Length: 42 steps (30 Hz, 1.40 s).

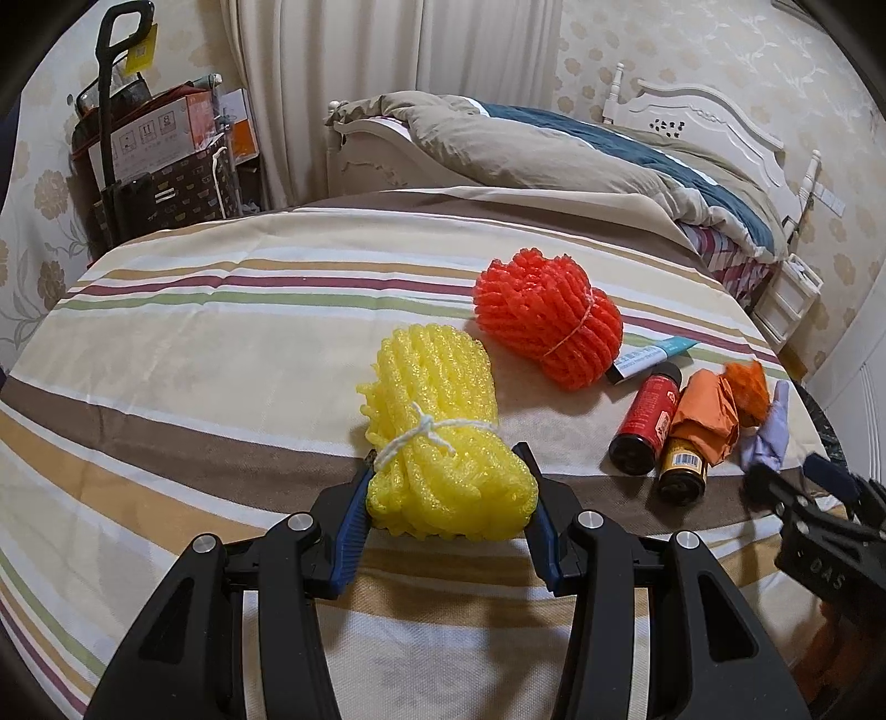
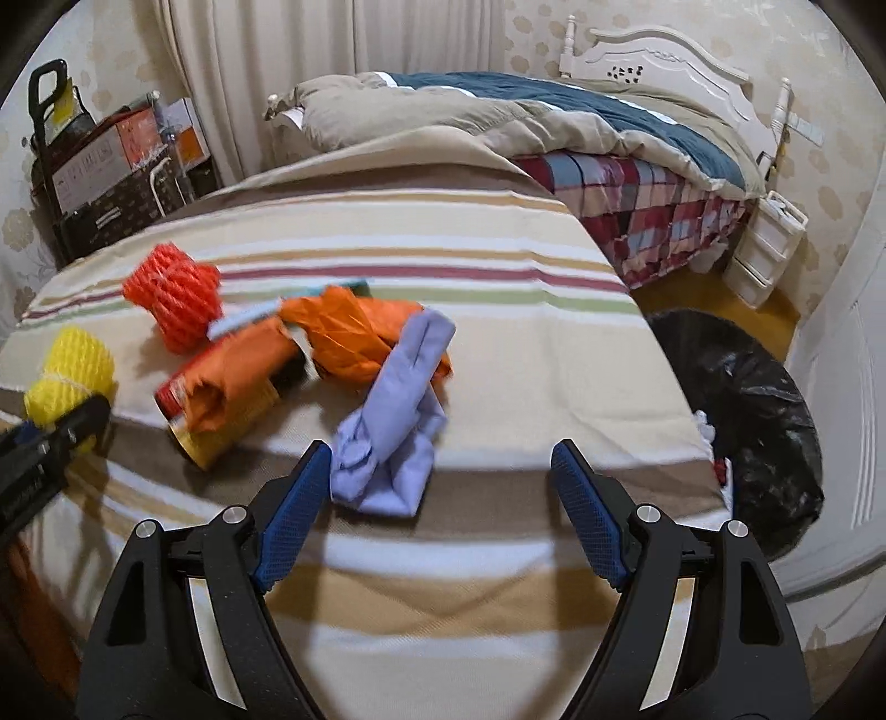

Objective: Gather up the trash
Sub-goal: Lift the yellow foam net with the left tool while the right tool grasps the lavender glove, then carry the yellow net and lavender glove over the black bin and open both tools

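Left gripper (image 1: 449,501) clamped the near end of the yellow foam net bundle (image 1: 437,426), light and squashy. Right gripper (image 2: 440,498) gaped wide, empty, beside probably soft lilac cloth (image 2: 396,421).

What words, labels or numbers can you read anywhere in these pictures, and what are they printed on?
"DAS": embossed on the right hand-held gripper, readable in the left wrist view.
"11" and "8": in handling symbol squares on the cardboard box.
Barcode, digits too small: on the yellow-labelled bottle.
White print, too small: on the red can.
Dark print, too blurred: on the white and teal tube.
Yellow tag: illegible.
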Each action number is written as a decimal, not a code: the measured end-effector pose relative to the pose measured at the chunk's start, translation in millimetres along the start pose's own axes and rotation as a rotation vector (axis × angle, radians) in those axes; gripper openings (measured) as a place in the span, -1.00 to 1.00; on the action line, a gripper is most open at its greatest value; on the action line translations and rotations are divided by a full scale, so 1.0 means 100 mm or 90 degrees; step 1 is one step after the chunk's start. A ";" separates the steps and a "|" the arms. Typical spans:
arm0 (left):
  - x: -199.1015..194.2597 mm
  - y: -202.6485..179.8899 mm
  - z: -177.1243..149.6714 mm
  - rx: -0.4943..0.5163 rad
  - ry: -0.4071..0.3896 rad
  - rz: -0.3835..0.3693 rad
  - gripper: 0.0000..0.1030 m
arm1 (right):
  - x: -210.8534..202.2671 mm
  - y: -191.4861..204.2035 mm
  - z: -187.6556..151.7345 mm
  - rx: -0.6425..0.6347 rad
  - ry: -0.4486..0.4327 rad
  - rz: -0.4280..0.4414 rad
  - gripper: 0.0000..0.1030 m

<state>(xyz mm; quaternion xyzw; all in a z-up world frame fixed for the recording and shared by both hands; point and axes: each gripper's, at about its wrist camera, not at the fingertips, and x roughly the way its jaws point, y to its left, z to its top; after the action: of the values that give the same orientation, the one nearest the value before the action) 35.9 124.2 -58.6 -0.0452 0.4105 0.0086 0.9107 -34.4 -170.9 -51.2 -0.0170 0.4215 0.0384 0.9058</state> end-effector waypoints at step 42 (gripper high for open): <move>-0.19 -0.11 -0.11 0.010 -0.029 -0.040 -0.14 | -0.20 -0.20 -0.13 0.016 -0.026 0.044 -0.33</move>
<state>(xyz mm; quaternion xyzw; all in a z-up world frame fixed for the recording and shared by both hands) 15.6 113.0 -50.9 -0.0507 0.3882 -0.0224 0.9199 -55.4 -192.8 -44.5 0.0094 0.4034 0.0646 0.9127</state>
